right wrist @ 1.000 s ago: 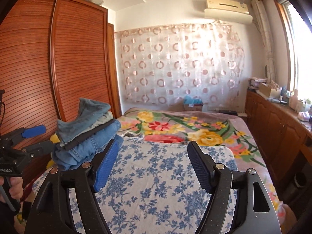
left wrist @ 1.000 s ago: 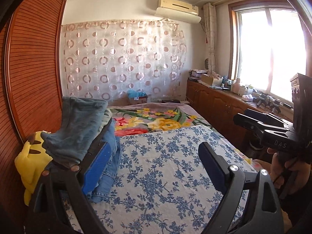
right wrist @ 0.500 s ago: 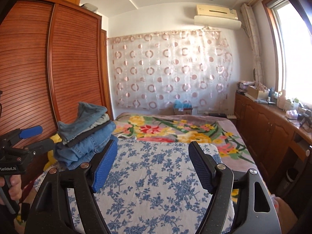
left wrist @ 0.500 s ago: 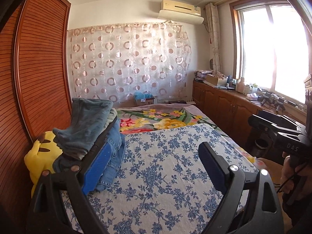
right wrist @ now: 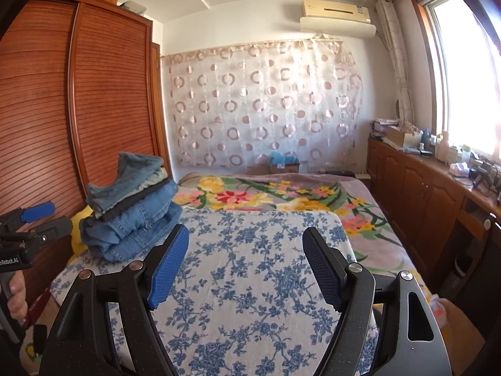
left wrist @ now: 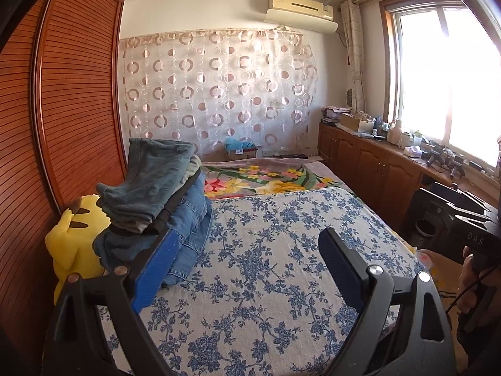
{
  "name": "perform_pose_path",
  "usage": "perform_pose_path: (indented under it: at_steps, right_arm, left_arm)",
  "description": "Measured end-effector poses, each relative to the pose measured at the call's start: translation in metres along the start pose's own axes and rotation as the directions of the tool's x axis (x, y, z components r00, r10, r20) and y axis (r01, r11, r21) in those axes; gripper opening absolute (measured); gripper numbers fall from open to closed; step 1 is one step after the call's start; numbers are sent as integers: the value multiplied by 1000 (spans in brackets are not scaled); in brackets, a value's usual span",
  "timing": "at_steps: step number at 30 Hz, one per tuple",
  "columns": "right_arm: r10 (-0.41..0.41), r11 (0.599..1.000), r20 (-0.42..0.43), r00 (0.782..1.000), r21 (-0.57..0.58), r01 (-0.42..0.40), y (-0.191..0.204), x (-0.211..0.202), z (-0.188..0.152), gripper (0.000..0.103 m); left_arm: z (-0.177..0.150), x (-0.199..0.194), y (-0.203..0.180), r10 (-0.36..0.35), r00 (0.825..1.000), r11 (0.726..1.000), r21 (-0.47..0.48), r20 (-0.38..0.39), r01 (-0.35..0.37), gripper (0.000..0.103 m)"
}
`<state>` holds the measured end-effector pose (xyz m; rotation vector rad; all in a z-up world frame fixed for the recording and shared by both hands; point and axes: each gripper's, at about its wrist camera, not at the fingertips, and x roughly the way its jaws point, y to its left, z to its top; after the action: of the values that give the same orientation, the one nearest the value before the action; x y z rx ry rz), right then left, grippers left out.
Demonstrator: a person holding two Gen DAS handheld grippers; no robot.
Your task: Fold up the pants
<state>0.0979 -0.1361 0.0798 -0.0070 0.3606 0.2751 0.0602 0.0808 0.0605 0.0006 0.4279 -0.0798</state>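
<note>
Both your left gripper (left wrist: 247, 269) and right gripper (right wrist: 245, 266) hover with jaws apart and empty over the blue-flowered bedspread (right wrist: 250, 282); the stack of folded denim pants (right wrist: 128, 210) sits at its left edge, so either folding is finished or another pair is due.

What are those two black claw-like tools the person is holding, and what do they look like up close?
Each is a hand-held gripper. The left hand-held gripper and the right hand-held gripper have matte black, speckled frames shaped like a wide fork, with silver pivot pins. Each finger carries a long blue pad with a fine dotted texture. White lettering marks the black bodies: "DAS" on the right one. A thin cable hangs beneath it.
</note>
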Motion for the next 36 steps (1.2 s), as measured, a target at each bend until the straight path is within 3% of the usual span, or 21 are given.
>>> perform_pose_path:
  at_steps: [36]
  right_arm:
    - [3,1000,-13,1000,2,-3,0,1,-6,77]
  left_arm:
    - [-8,6,3,7,1000,1000,-2,-13,-7,92]
